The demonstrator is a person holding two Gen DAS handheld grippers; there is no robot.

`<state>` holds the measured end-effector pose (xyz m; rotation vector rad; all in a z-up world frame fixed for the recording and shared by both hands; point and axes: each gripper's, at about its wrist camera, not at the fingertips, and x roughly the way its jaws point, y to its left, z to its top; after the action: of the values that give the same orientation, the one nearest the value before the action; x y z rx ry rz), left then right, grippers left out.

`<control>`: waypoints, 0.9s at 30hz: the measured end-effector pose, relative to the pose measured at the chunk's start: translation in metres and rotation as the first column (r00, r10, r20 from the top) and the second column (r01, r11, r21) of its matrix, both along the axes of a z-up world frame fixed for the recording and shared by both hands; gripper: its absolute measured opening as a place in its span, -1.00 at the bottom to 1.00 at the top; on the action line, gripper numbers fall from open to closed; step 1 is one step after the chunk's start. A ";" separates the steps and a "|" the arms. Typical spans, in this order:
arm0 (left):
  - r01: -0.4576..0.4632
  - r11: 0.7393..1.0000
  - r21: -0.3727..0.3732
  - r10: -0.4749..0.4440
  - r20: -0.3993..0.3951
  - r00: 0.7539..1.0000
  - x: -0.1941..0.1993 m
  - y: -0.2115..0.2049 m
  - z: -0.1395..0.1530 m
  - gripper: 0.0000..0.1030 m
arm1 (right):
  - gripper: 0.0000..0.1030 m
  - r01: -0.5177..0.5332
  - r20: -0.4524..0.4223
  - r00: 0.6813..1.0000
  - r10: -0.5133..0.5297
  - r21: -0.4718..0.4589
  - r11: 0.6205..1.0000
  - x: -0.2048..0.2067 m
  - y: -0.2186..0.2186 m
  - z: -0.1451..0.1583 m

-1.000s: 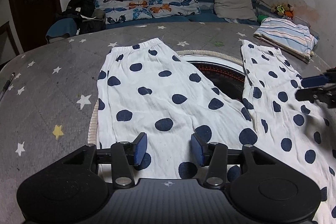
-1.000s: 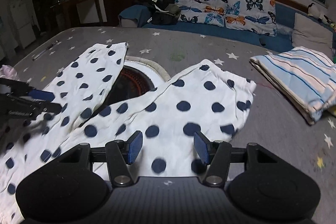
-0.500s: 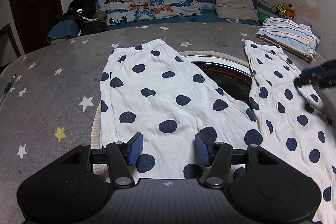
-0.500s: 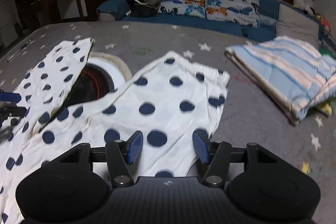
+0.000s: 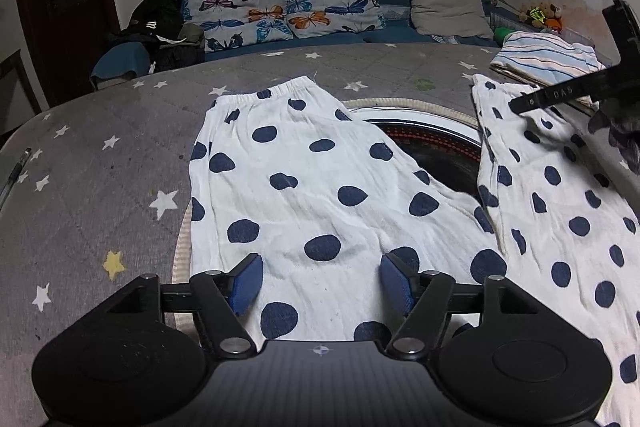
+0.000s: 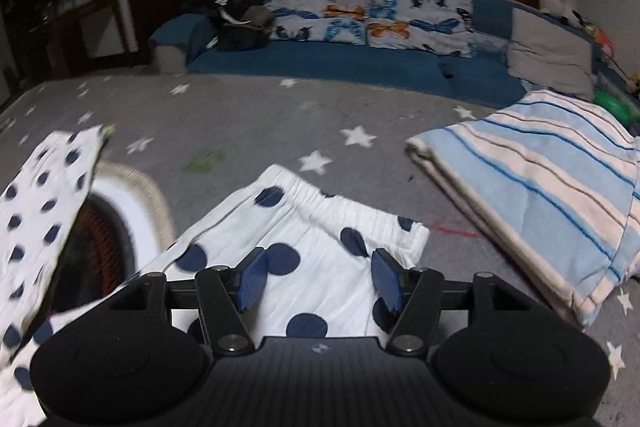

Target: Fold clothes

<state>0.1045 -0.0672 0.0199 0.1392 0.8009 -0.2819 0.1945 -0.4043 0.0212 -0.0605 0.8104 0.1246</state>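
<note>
White trousers with navy dots (image 5: 320, 195) lie spread flat on the grey star-print bed cover, legs apart in a V. My left gripper (image 5: 322, 283) is open and empty, low over the left leg. My right gripper (image 6: 318, 281) is open and empty, just above the elastic cuff end of the right leg (image 6: 320, 227). The other leg shows at the left of the right wrist view (image 6: 40, 211). Part of the right gripper appears at the right edge of the left wrist view (image 5: 576, 91).
A round white-rimmed mat with a dark red centre (image 5: 432, 147) lies under the trousers between the legs. A folded blue-striped blanket (image 6: 540, 195) lies to the right. Butterfly cushions (image 5: 288, 7), a grey pillow and dark clothes line the back.
My right gripper has moved forward along the right trouser leg to its far end. My left gripper has drawn back slightly over the left leg. Both stay open.
</note>
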 end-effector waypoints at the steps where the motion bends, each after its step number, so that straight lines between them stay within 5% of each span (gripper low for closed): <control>1: 0.000 1.000 0.003 0.000 0.000 1.000 0.000 -0.001 0.000 0.33 | 0.13 0.008 0.001 1.000 -0.008 -0.006 1.000 0.001 -0.001 0.001; 8: 0.033 0.999 0.004 -0.033 0.015 0.999 -0.017 -0.011 0.009 0.45 | 0.18 -0.005 0.018 1.000 0.006 -0.021 1.000 -0.027 -0.009 0.025; 13: 0.100 0.995 -0.006 -0.100 0.037 0.994 -0.049 -0.027 0.020 0.75 | 0.39 -0.021 0.019 1.000 0.022 -0.025 0.999 -0.066 -0.007 0.035; 27: 0.301 0.954 -0.008 -0.299 0.085 0.950 -0.156 -0.067 0.030 0.93 | 0.58 -0.070 0.002 0.998 0.070 0.020 0.997 -0.186 0.005 0.022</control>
<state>-0.0513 -0.1337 0.0494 0.2530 0.6931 -0.5689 0.0081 -0.3995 0.0432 -0.0704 0.8059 0.1986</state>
